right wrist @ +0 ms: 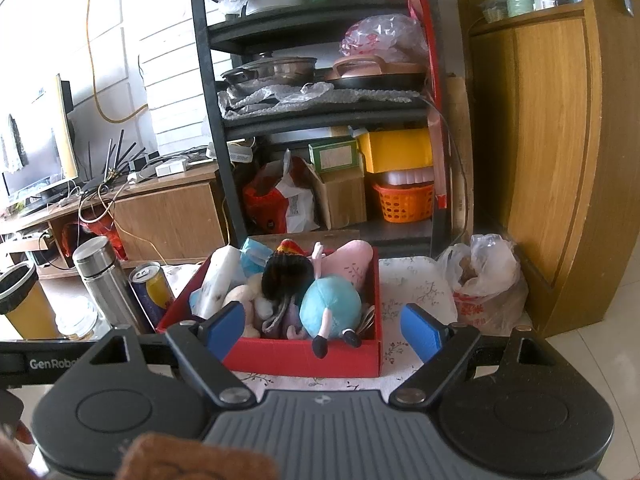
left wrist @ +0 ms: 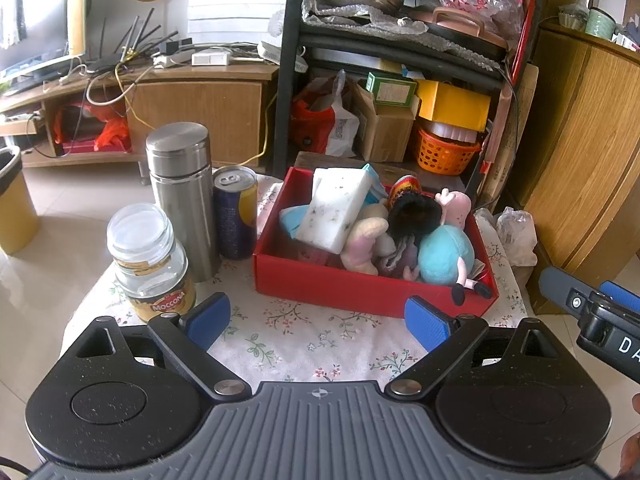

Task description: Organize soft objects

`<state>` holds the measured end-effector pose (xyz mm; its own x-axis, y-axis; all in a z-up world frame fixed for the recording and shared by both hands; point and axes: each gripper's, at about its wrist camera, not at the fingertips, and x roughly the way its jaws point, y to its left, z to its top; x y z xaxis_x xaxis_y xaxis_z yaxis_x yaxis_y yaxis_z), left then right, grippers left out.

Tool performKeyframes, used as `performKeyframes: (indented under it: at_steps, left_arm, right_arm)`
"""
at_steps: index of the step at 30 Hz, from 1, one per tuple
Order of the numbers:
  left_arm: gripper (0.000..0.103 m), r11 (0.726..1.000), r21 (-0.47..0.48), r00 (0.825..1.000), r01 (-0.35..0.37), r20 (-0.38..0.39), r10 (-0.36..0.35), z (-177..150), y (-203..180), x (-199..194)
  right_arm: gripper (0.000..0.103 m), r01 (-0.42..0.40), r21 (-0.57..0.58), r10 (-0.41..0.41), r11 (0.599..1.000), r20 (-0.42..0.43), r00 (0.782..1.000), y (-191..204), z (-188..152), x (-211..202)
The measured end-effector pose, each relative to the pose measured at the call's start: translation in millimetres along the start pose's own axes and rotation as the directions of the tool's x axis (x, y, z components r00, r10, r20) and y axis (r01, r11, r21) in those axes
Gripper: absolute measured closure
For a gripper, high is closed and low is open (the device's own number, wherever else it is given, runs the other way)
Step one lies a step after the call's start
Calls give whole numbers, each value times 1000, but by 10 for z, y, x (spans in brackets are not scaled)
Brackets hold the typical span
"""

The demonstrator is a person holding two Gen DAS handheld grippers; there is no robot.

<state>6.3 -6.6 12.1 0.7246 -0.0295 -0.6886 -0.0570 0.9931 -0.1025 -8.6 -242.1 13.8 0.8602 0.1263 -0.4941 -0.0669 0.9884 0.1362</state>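
Observation:
A red box (left wrist: pixel 340 286) sits on the floral-cloth table and also shows in the right wrist view (right wrist: pixel 304 354). It holds several soft things: a white sponge (left wrist: pixel 338 210), a blue-bodied pig plush (left wrist: pixel 446 254) (right wrist: pixel 330 306), a black knitted piece (left wrist: pixel 412 214) (right wrist: pixel 286 276), a cream plush (left wrist: pixel 366 240) and a pink pillow (right wrist: pixel 352 264). My left gripper (left wrist: pixel 318 320) is open and empty, in front of the box. My right gripper (right wrist: pixel 322 326) is open and empty, just before the box's near wall.
A steel flask (left wrist: pixel 182 196), a drink can (left wrist: pixel 236 214) and a Moccona glass jar (left wrist: pixel 150 264) stand left of the box. A plastic bag (right wrist: pixel 486 284) lies right of it. A black shelf rack (right wrist: pixel 320 120), a wooden cabinet (right wrist: pixel 560 140) and a TV bench stand behind.

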Motion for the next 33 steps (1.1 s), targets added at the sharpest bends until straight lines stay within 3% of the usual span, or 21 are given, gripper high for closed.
performKeyframes:
  at_steps: [33]
  left_arm:
    - [12, 999, 47, 1000, 16, 22, -17, -33, -88, -22]
  right_arm:
    - [45, -23, -22, 23, 999, -12, 1000, 89, -33, 14]
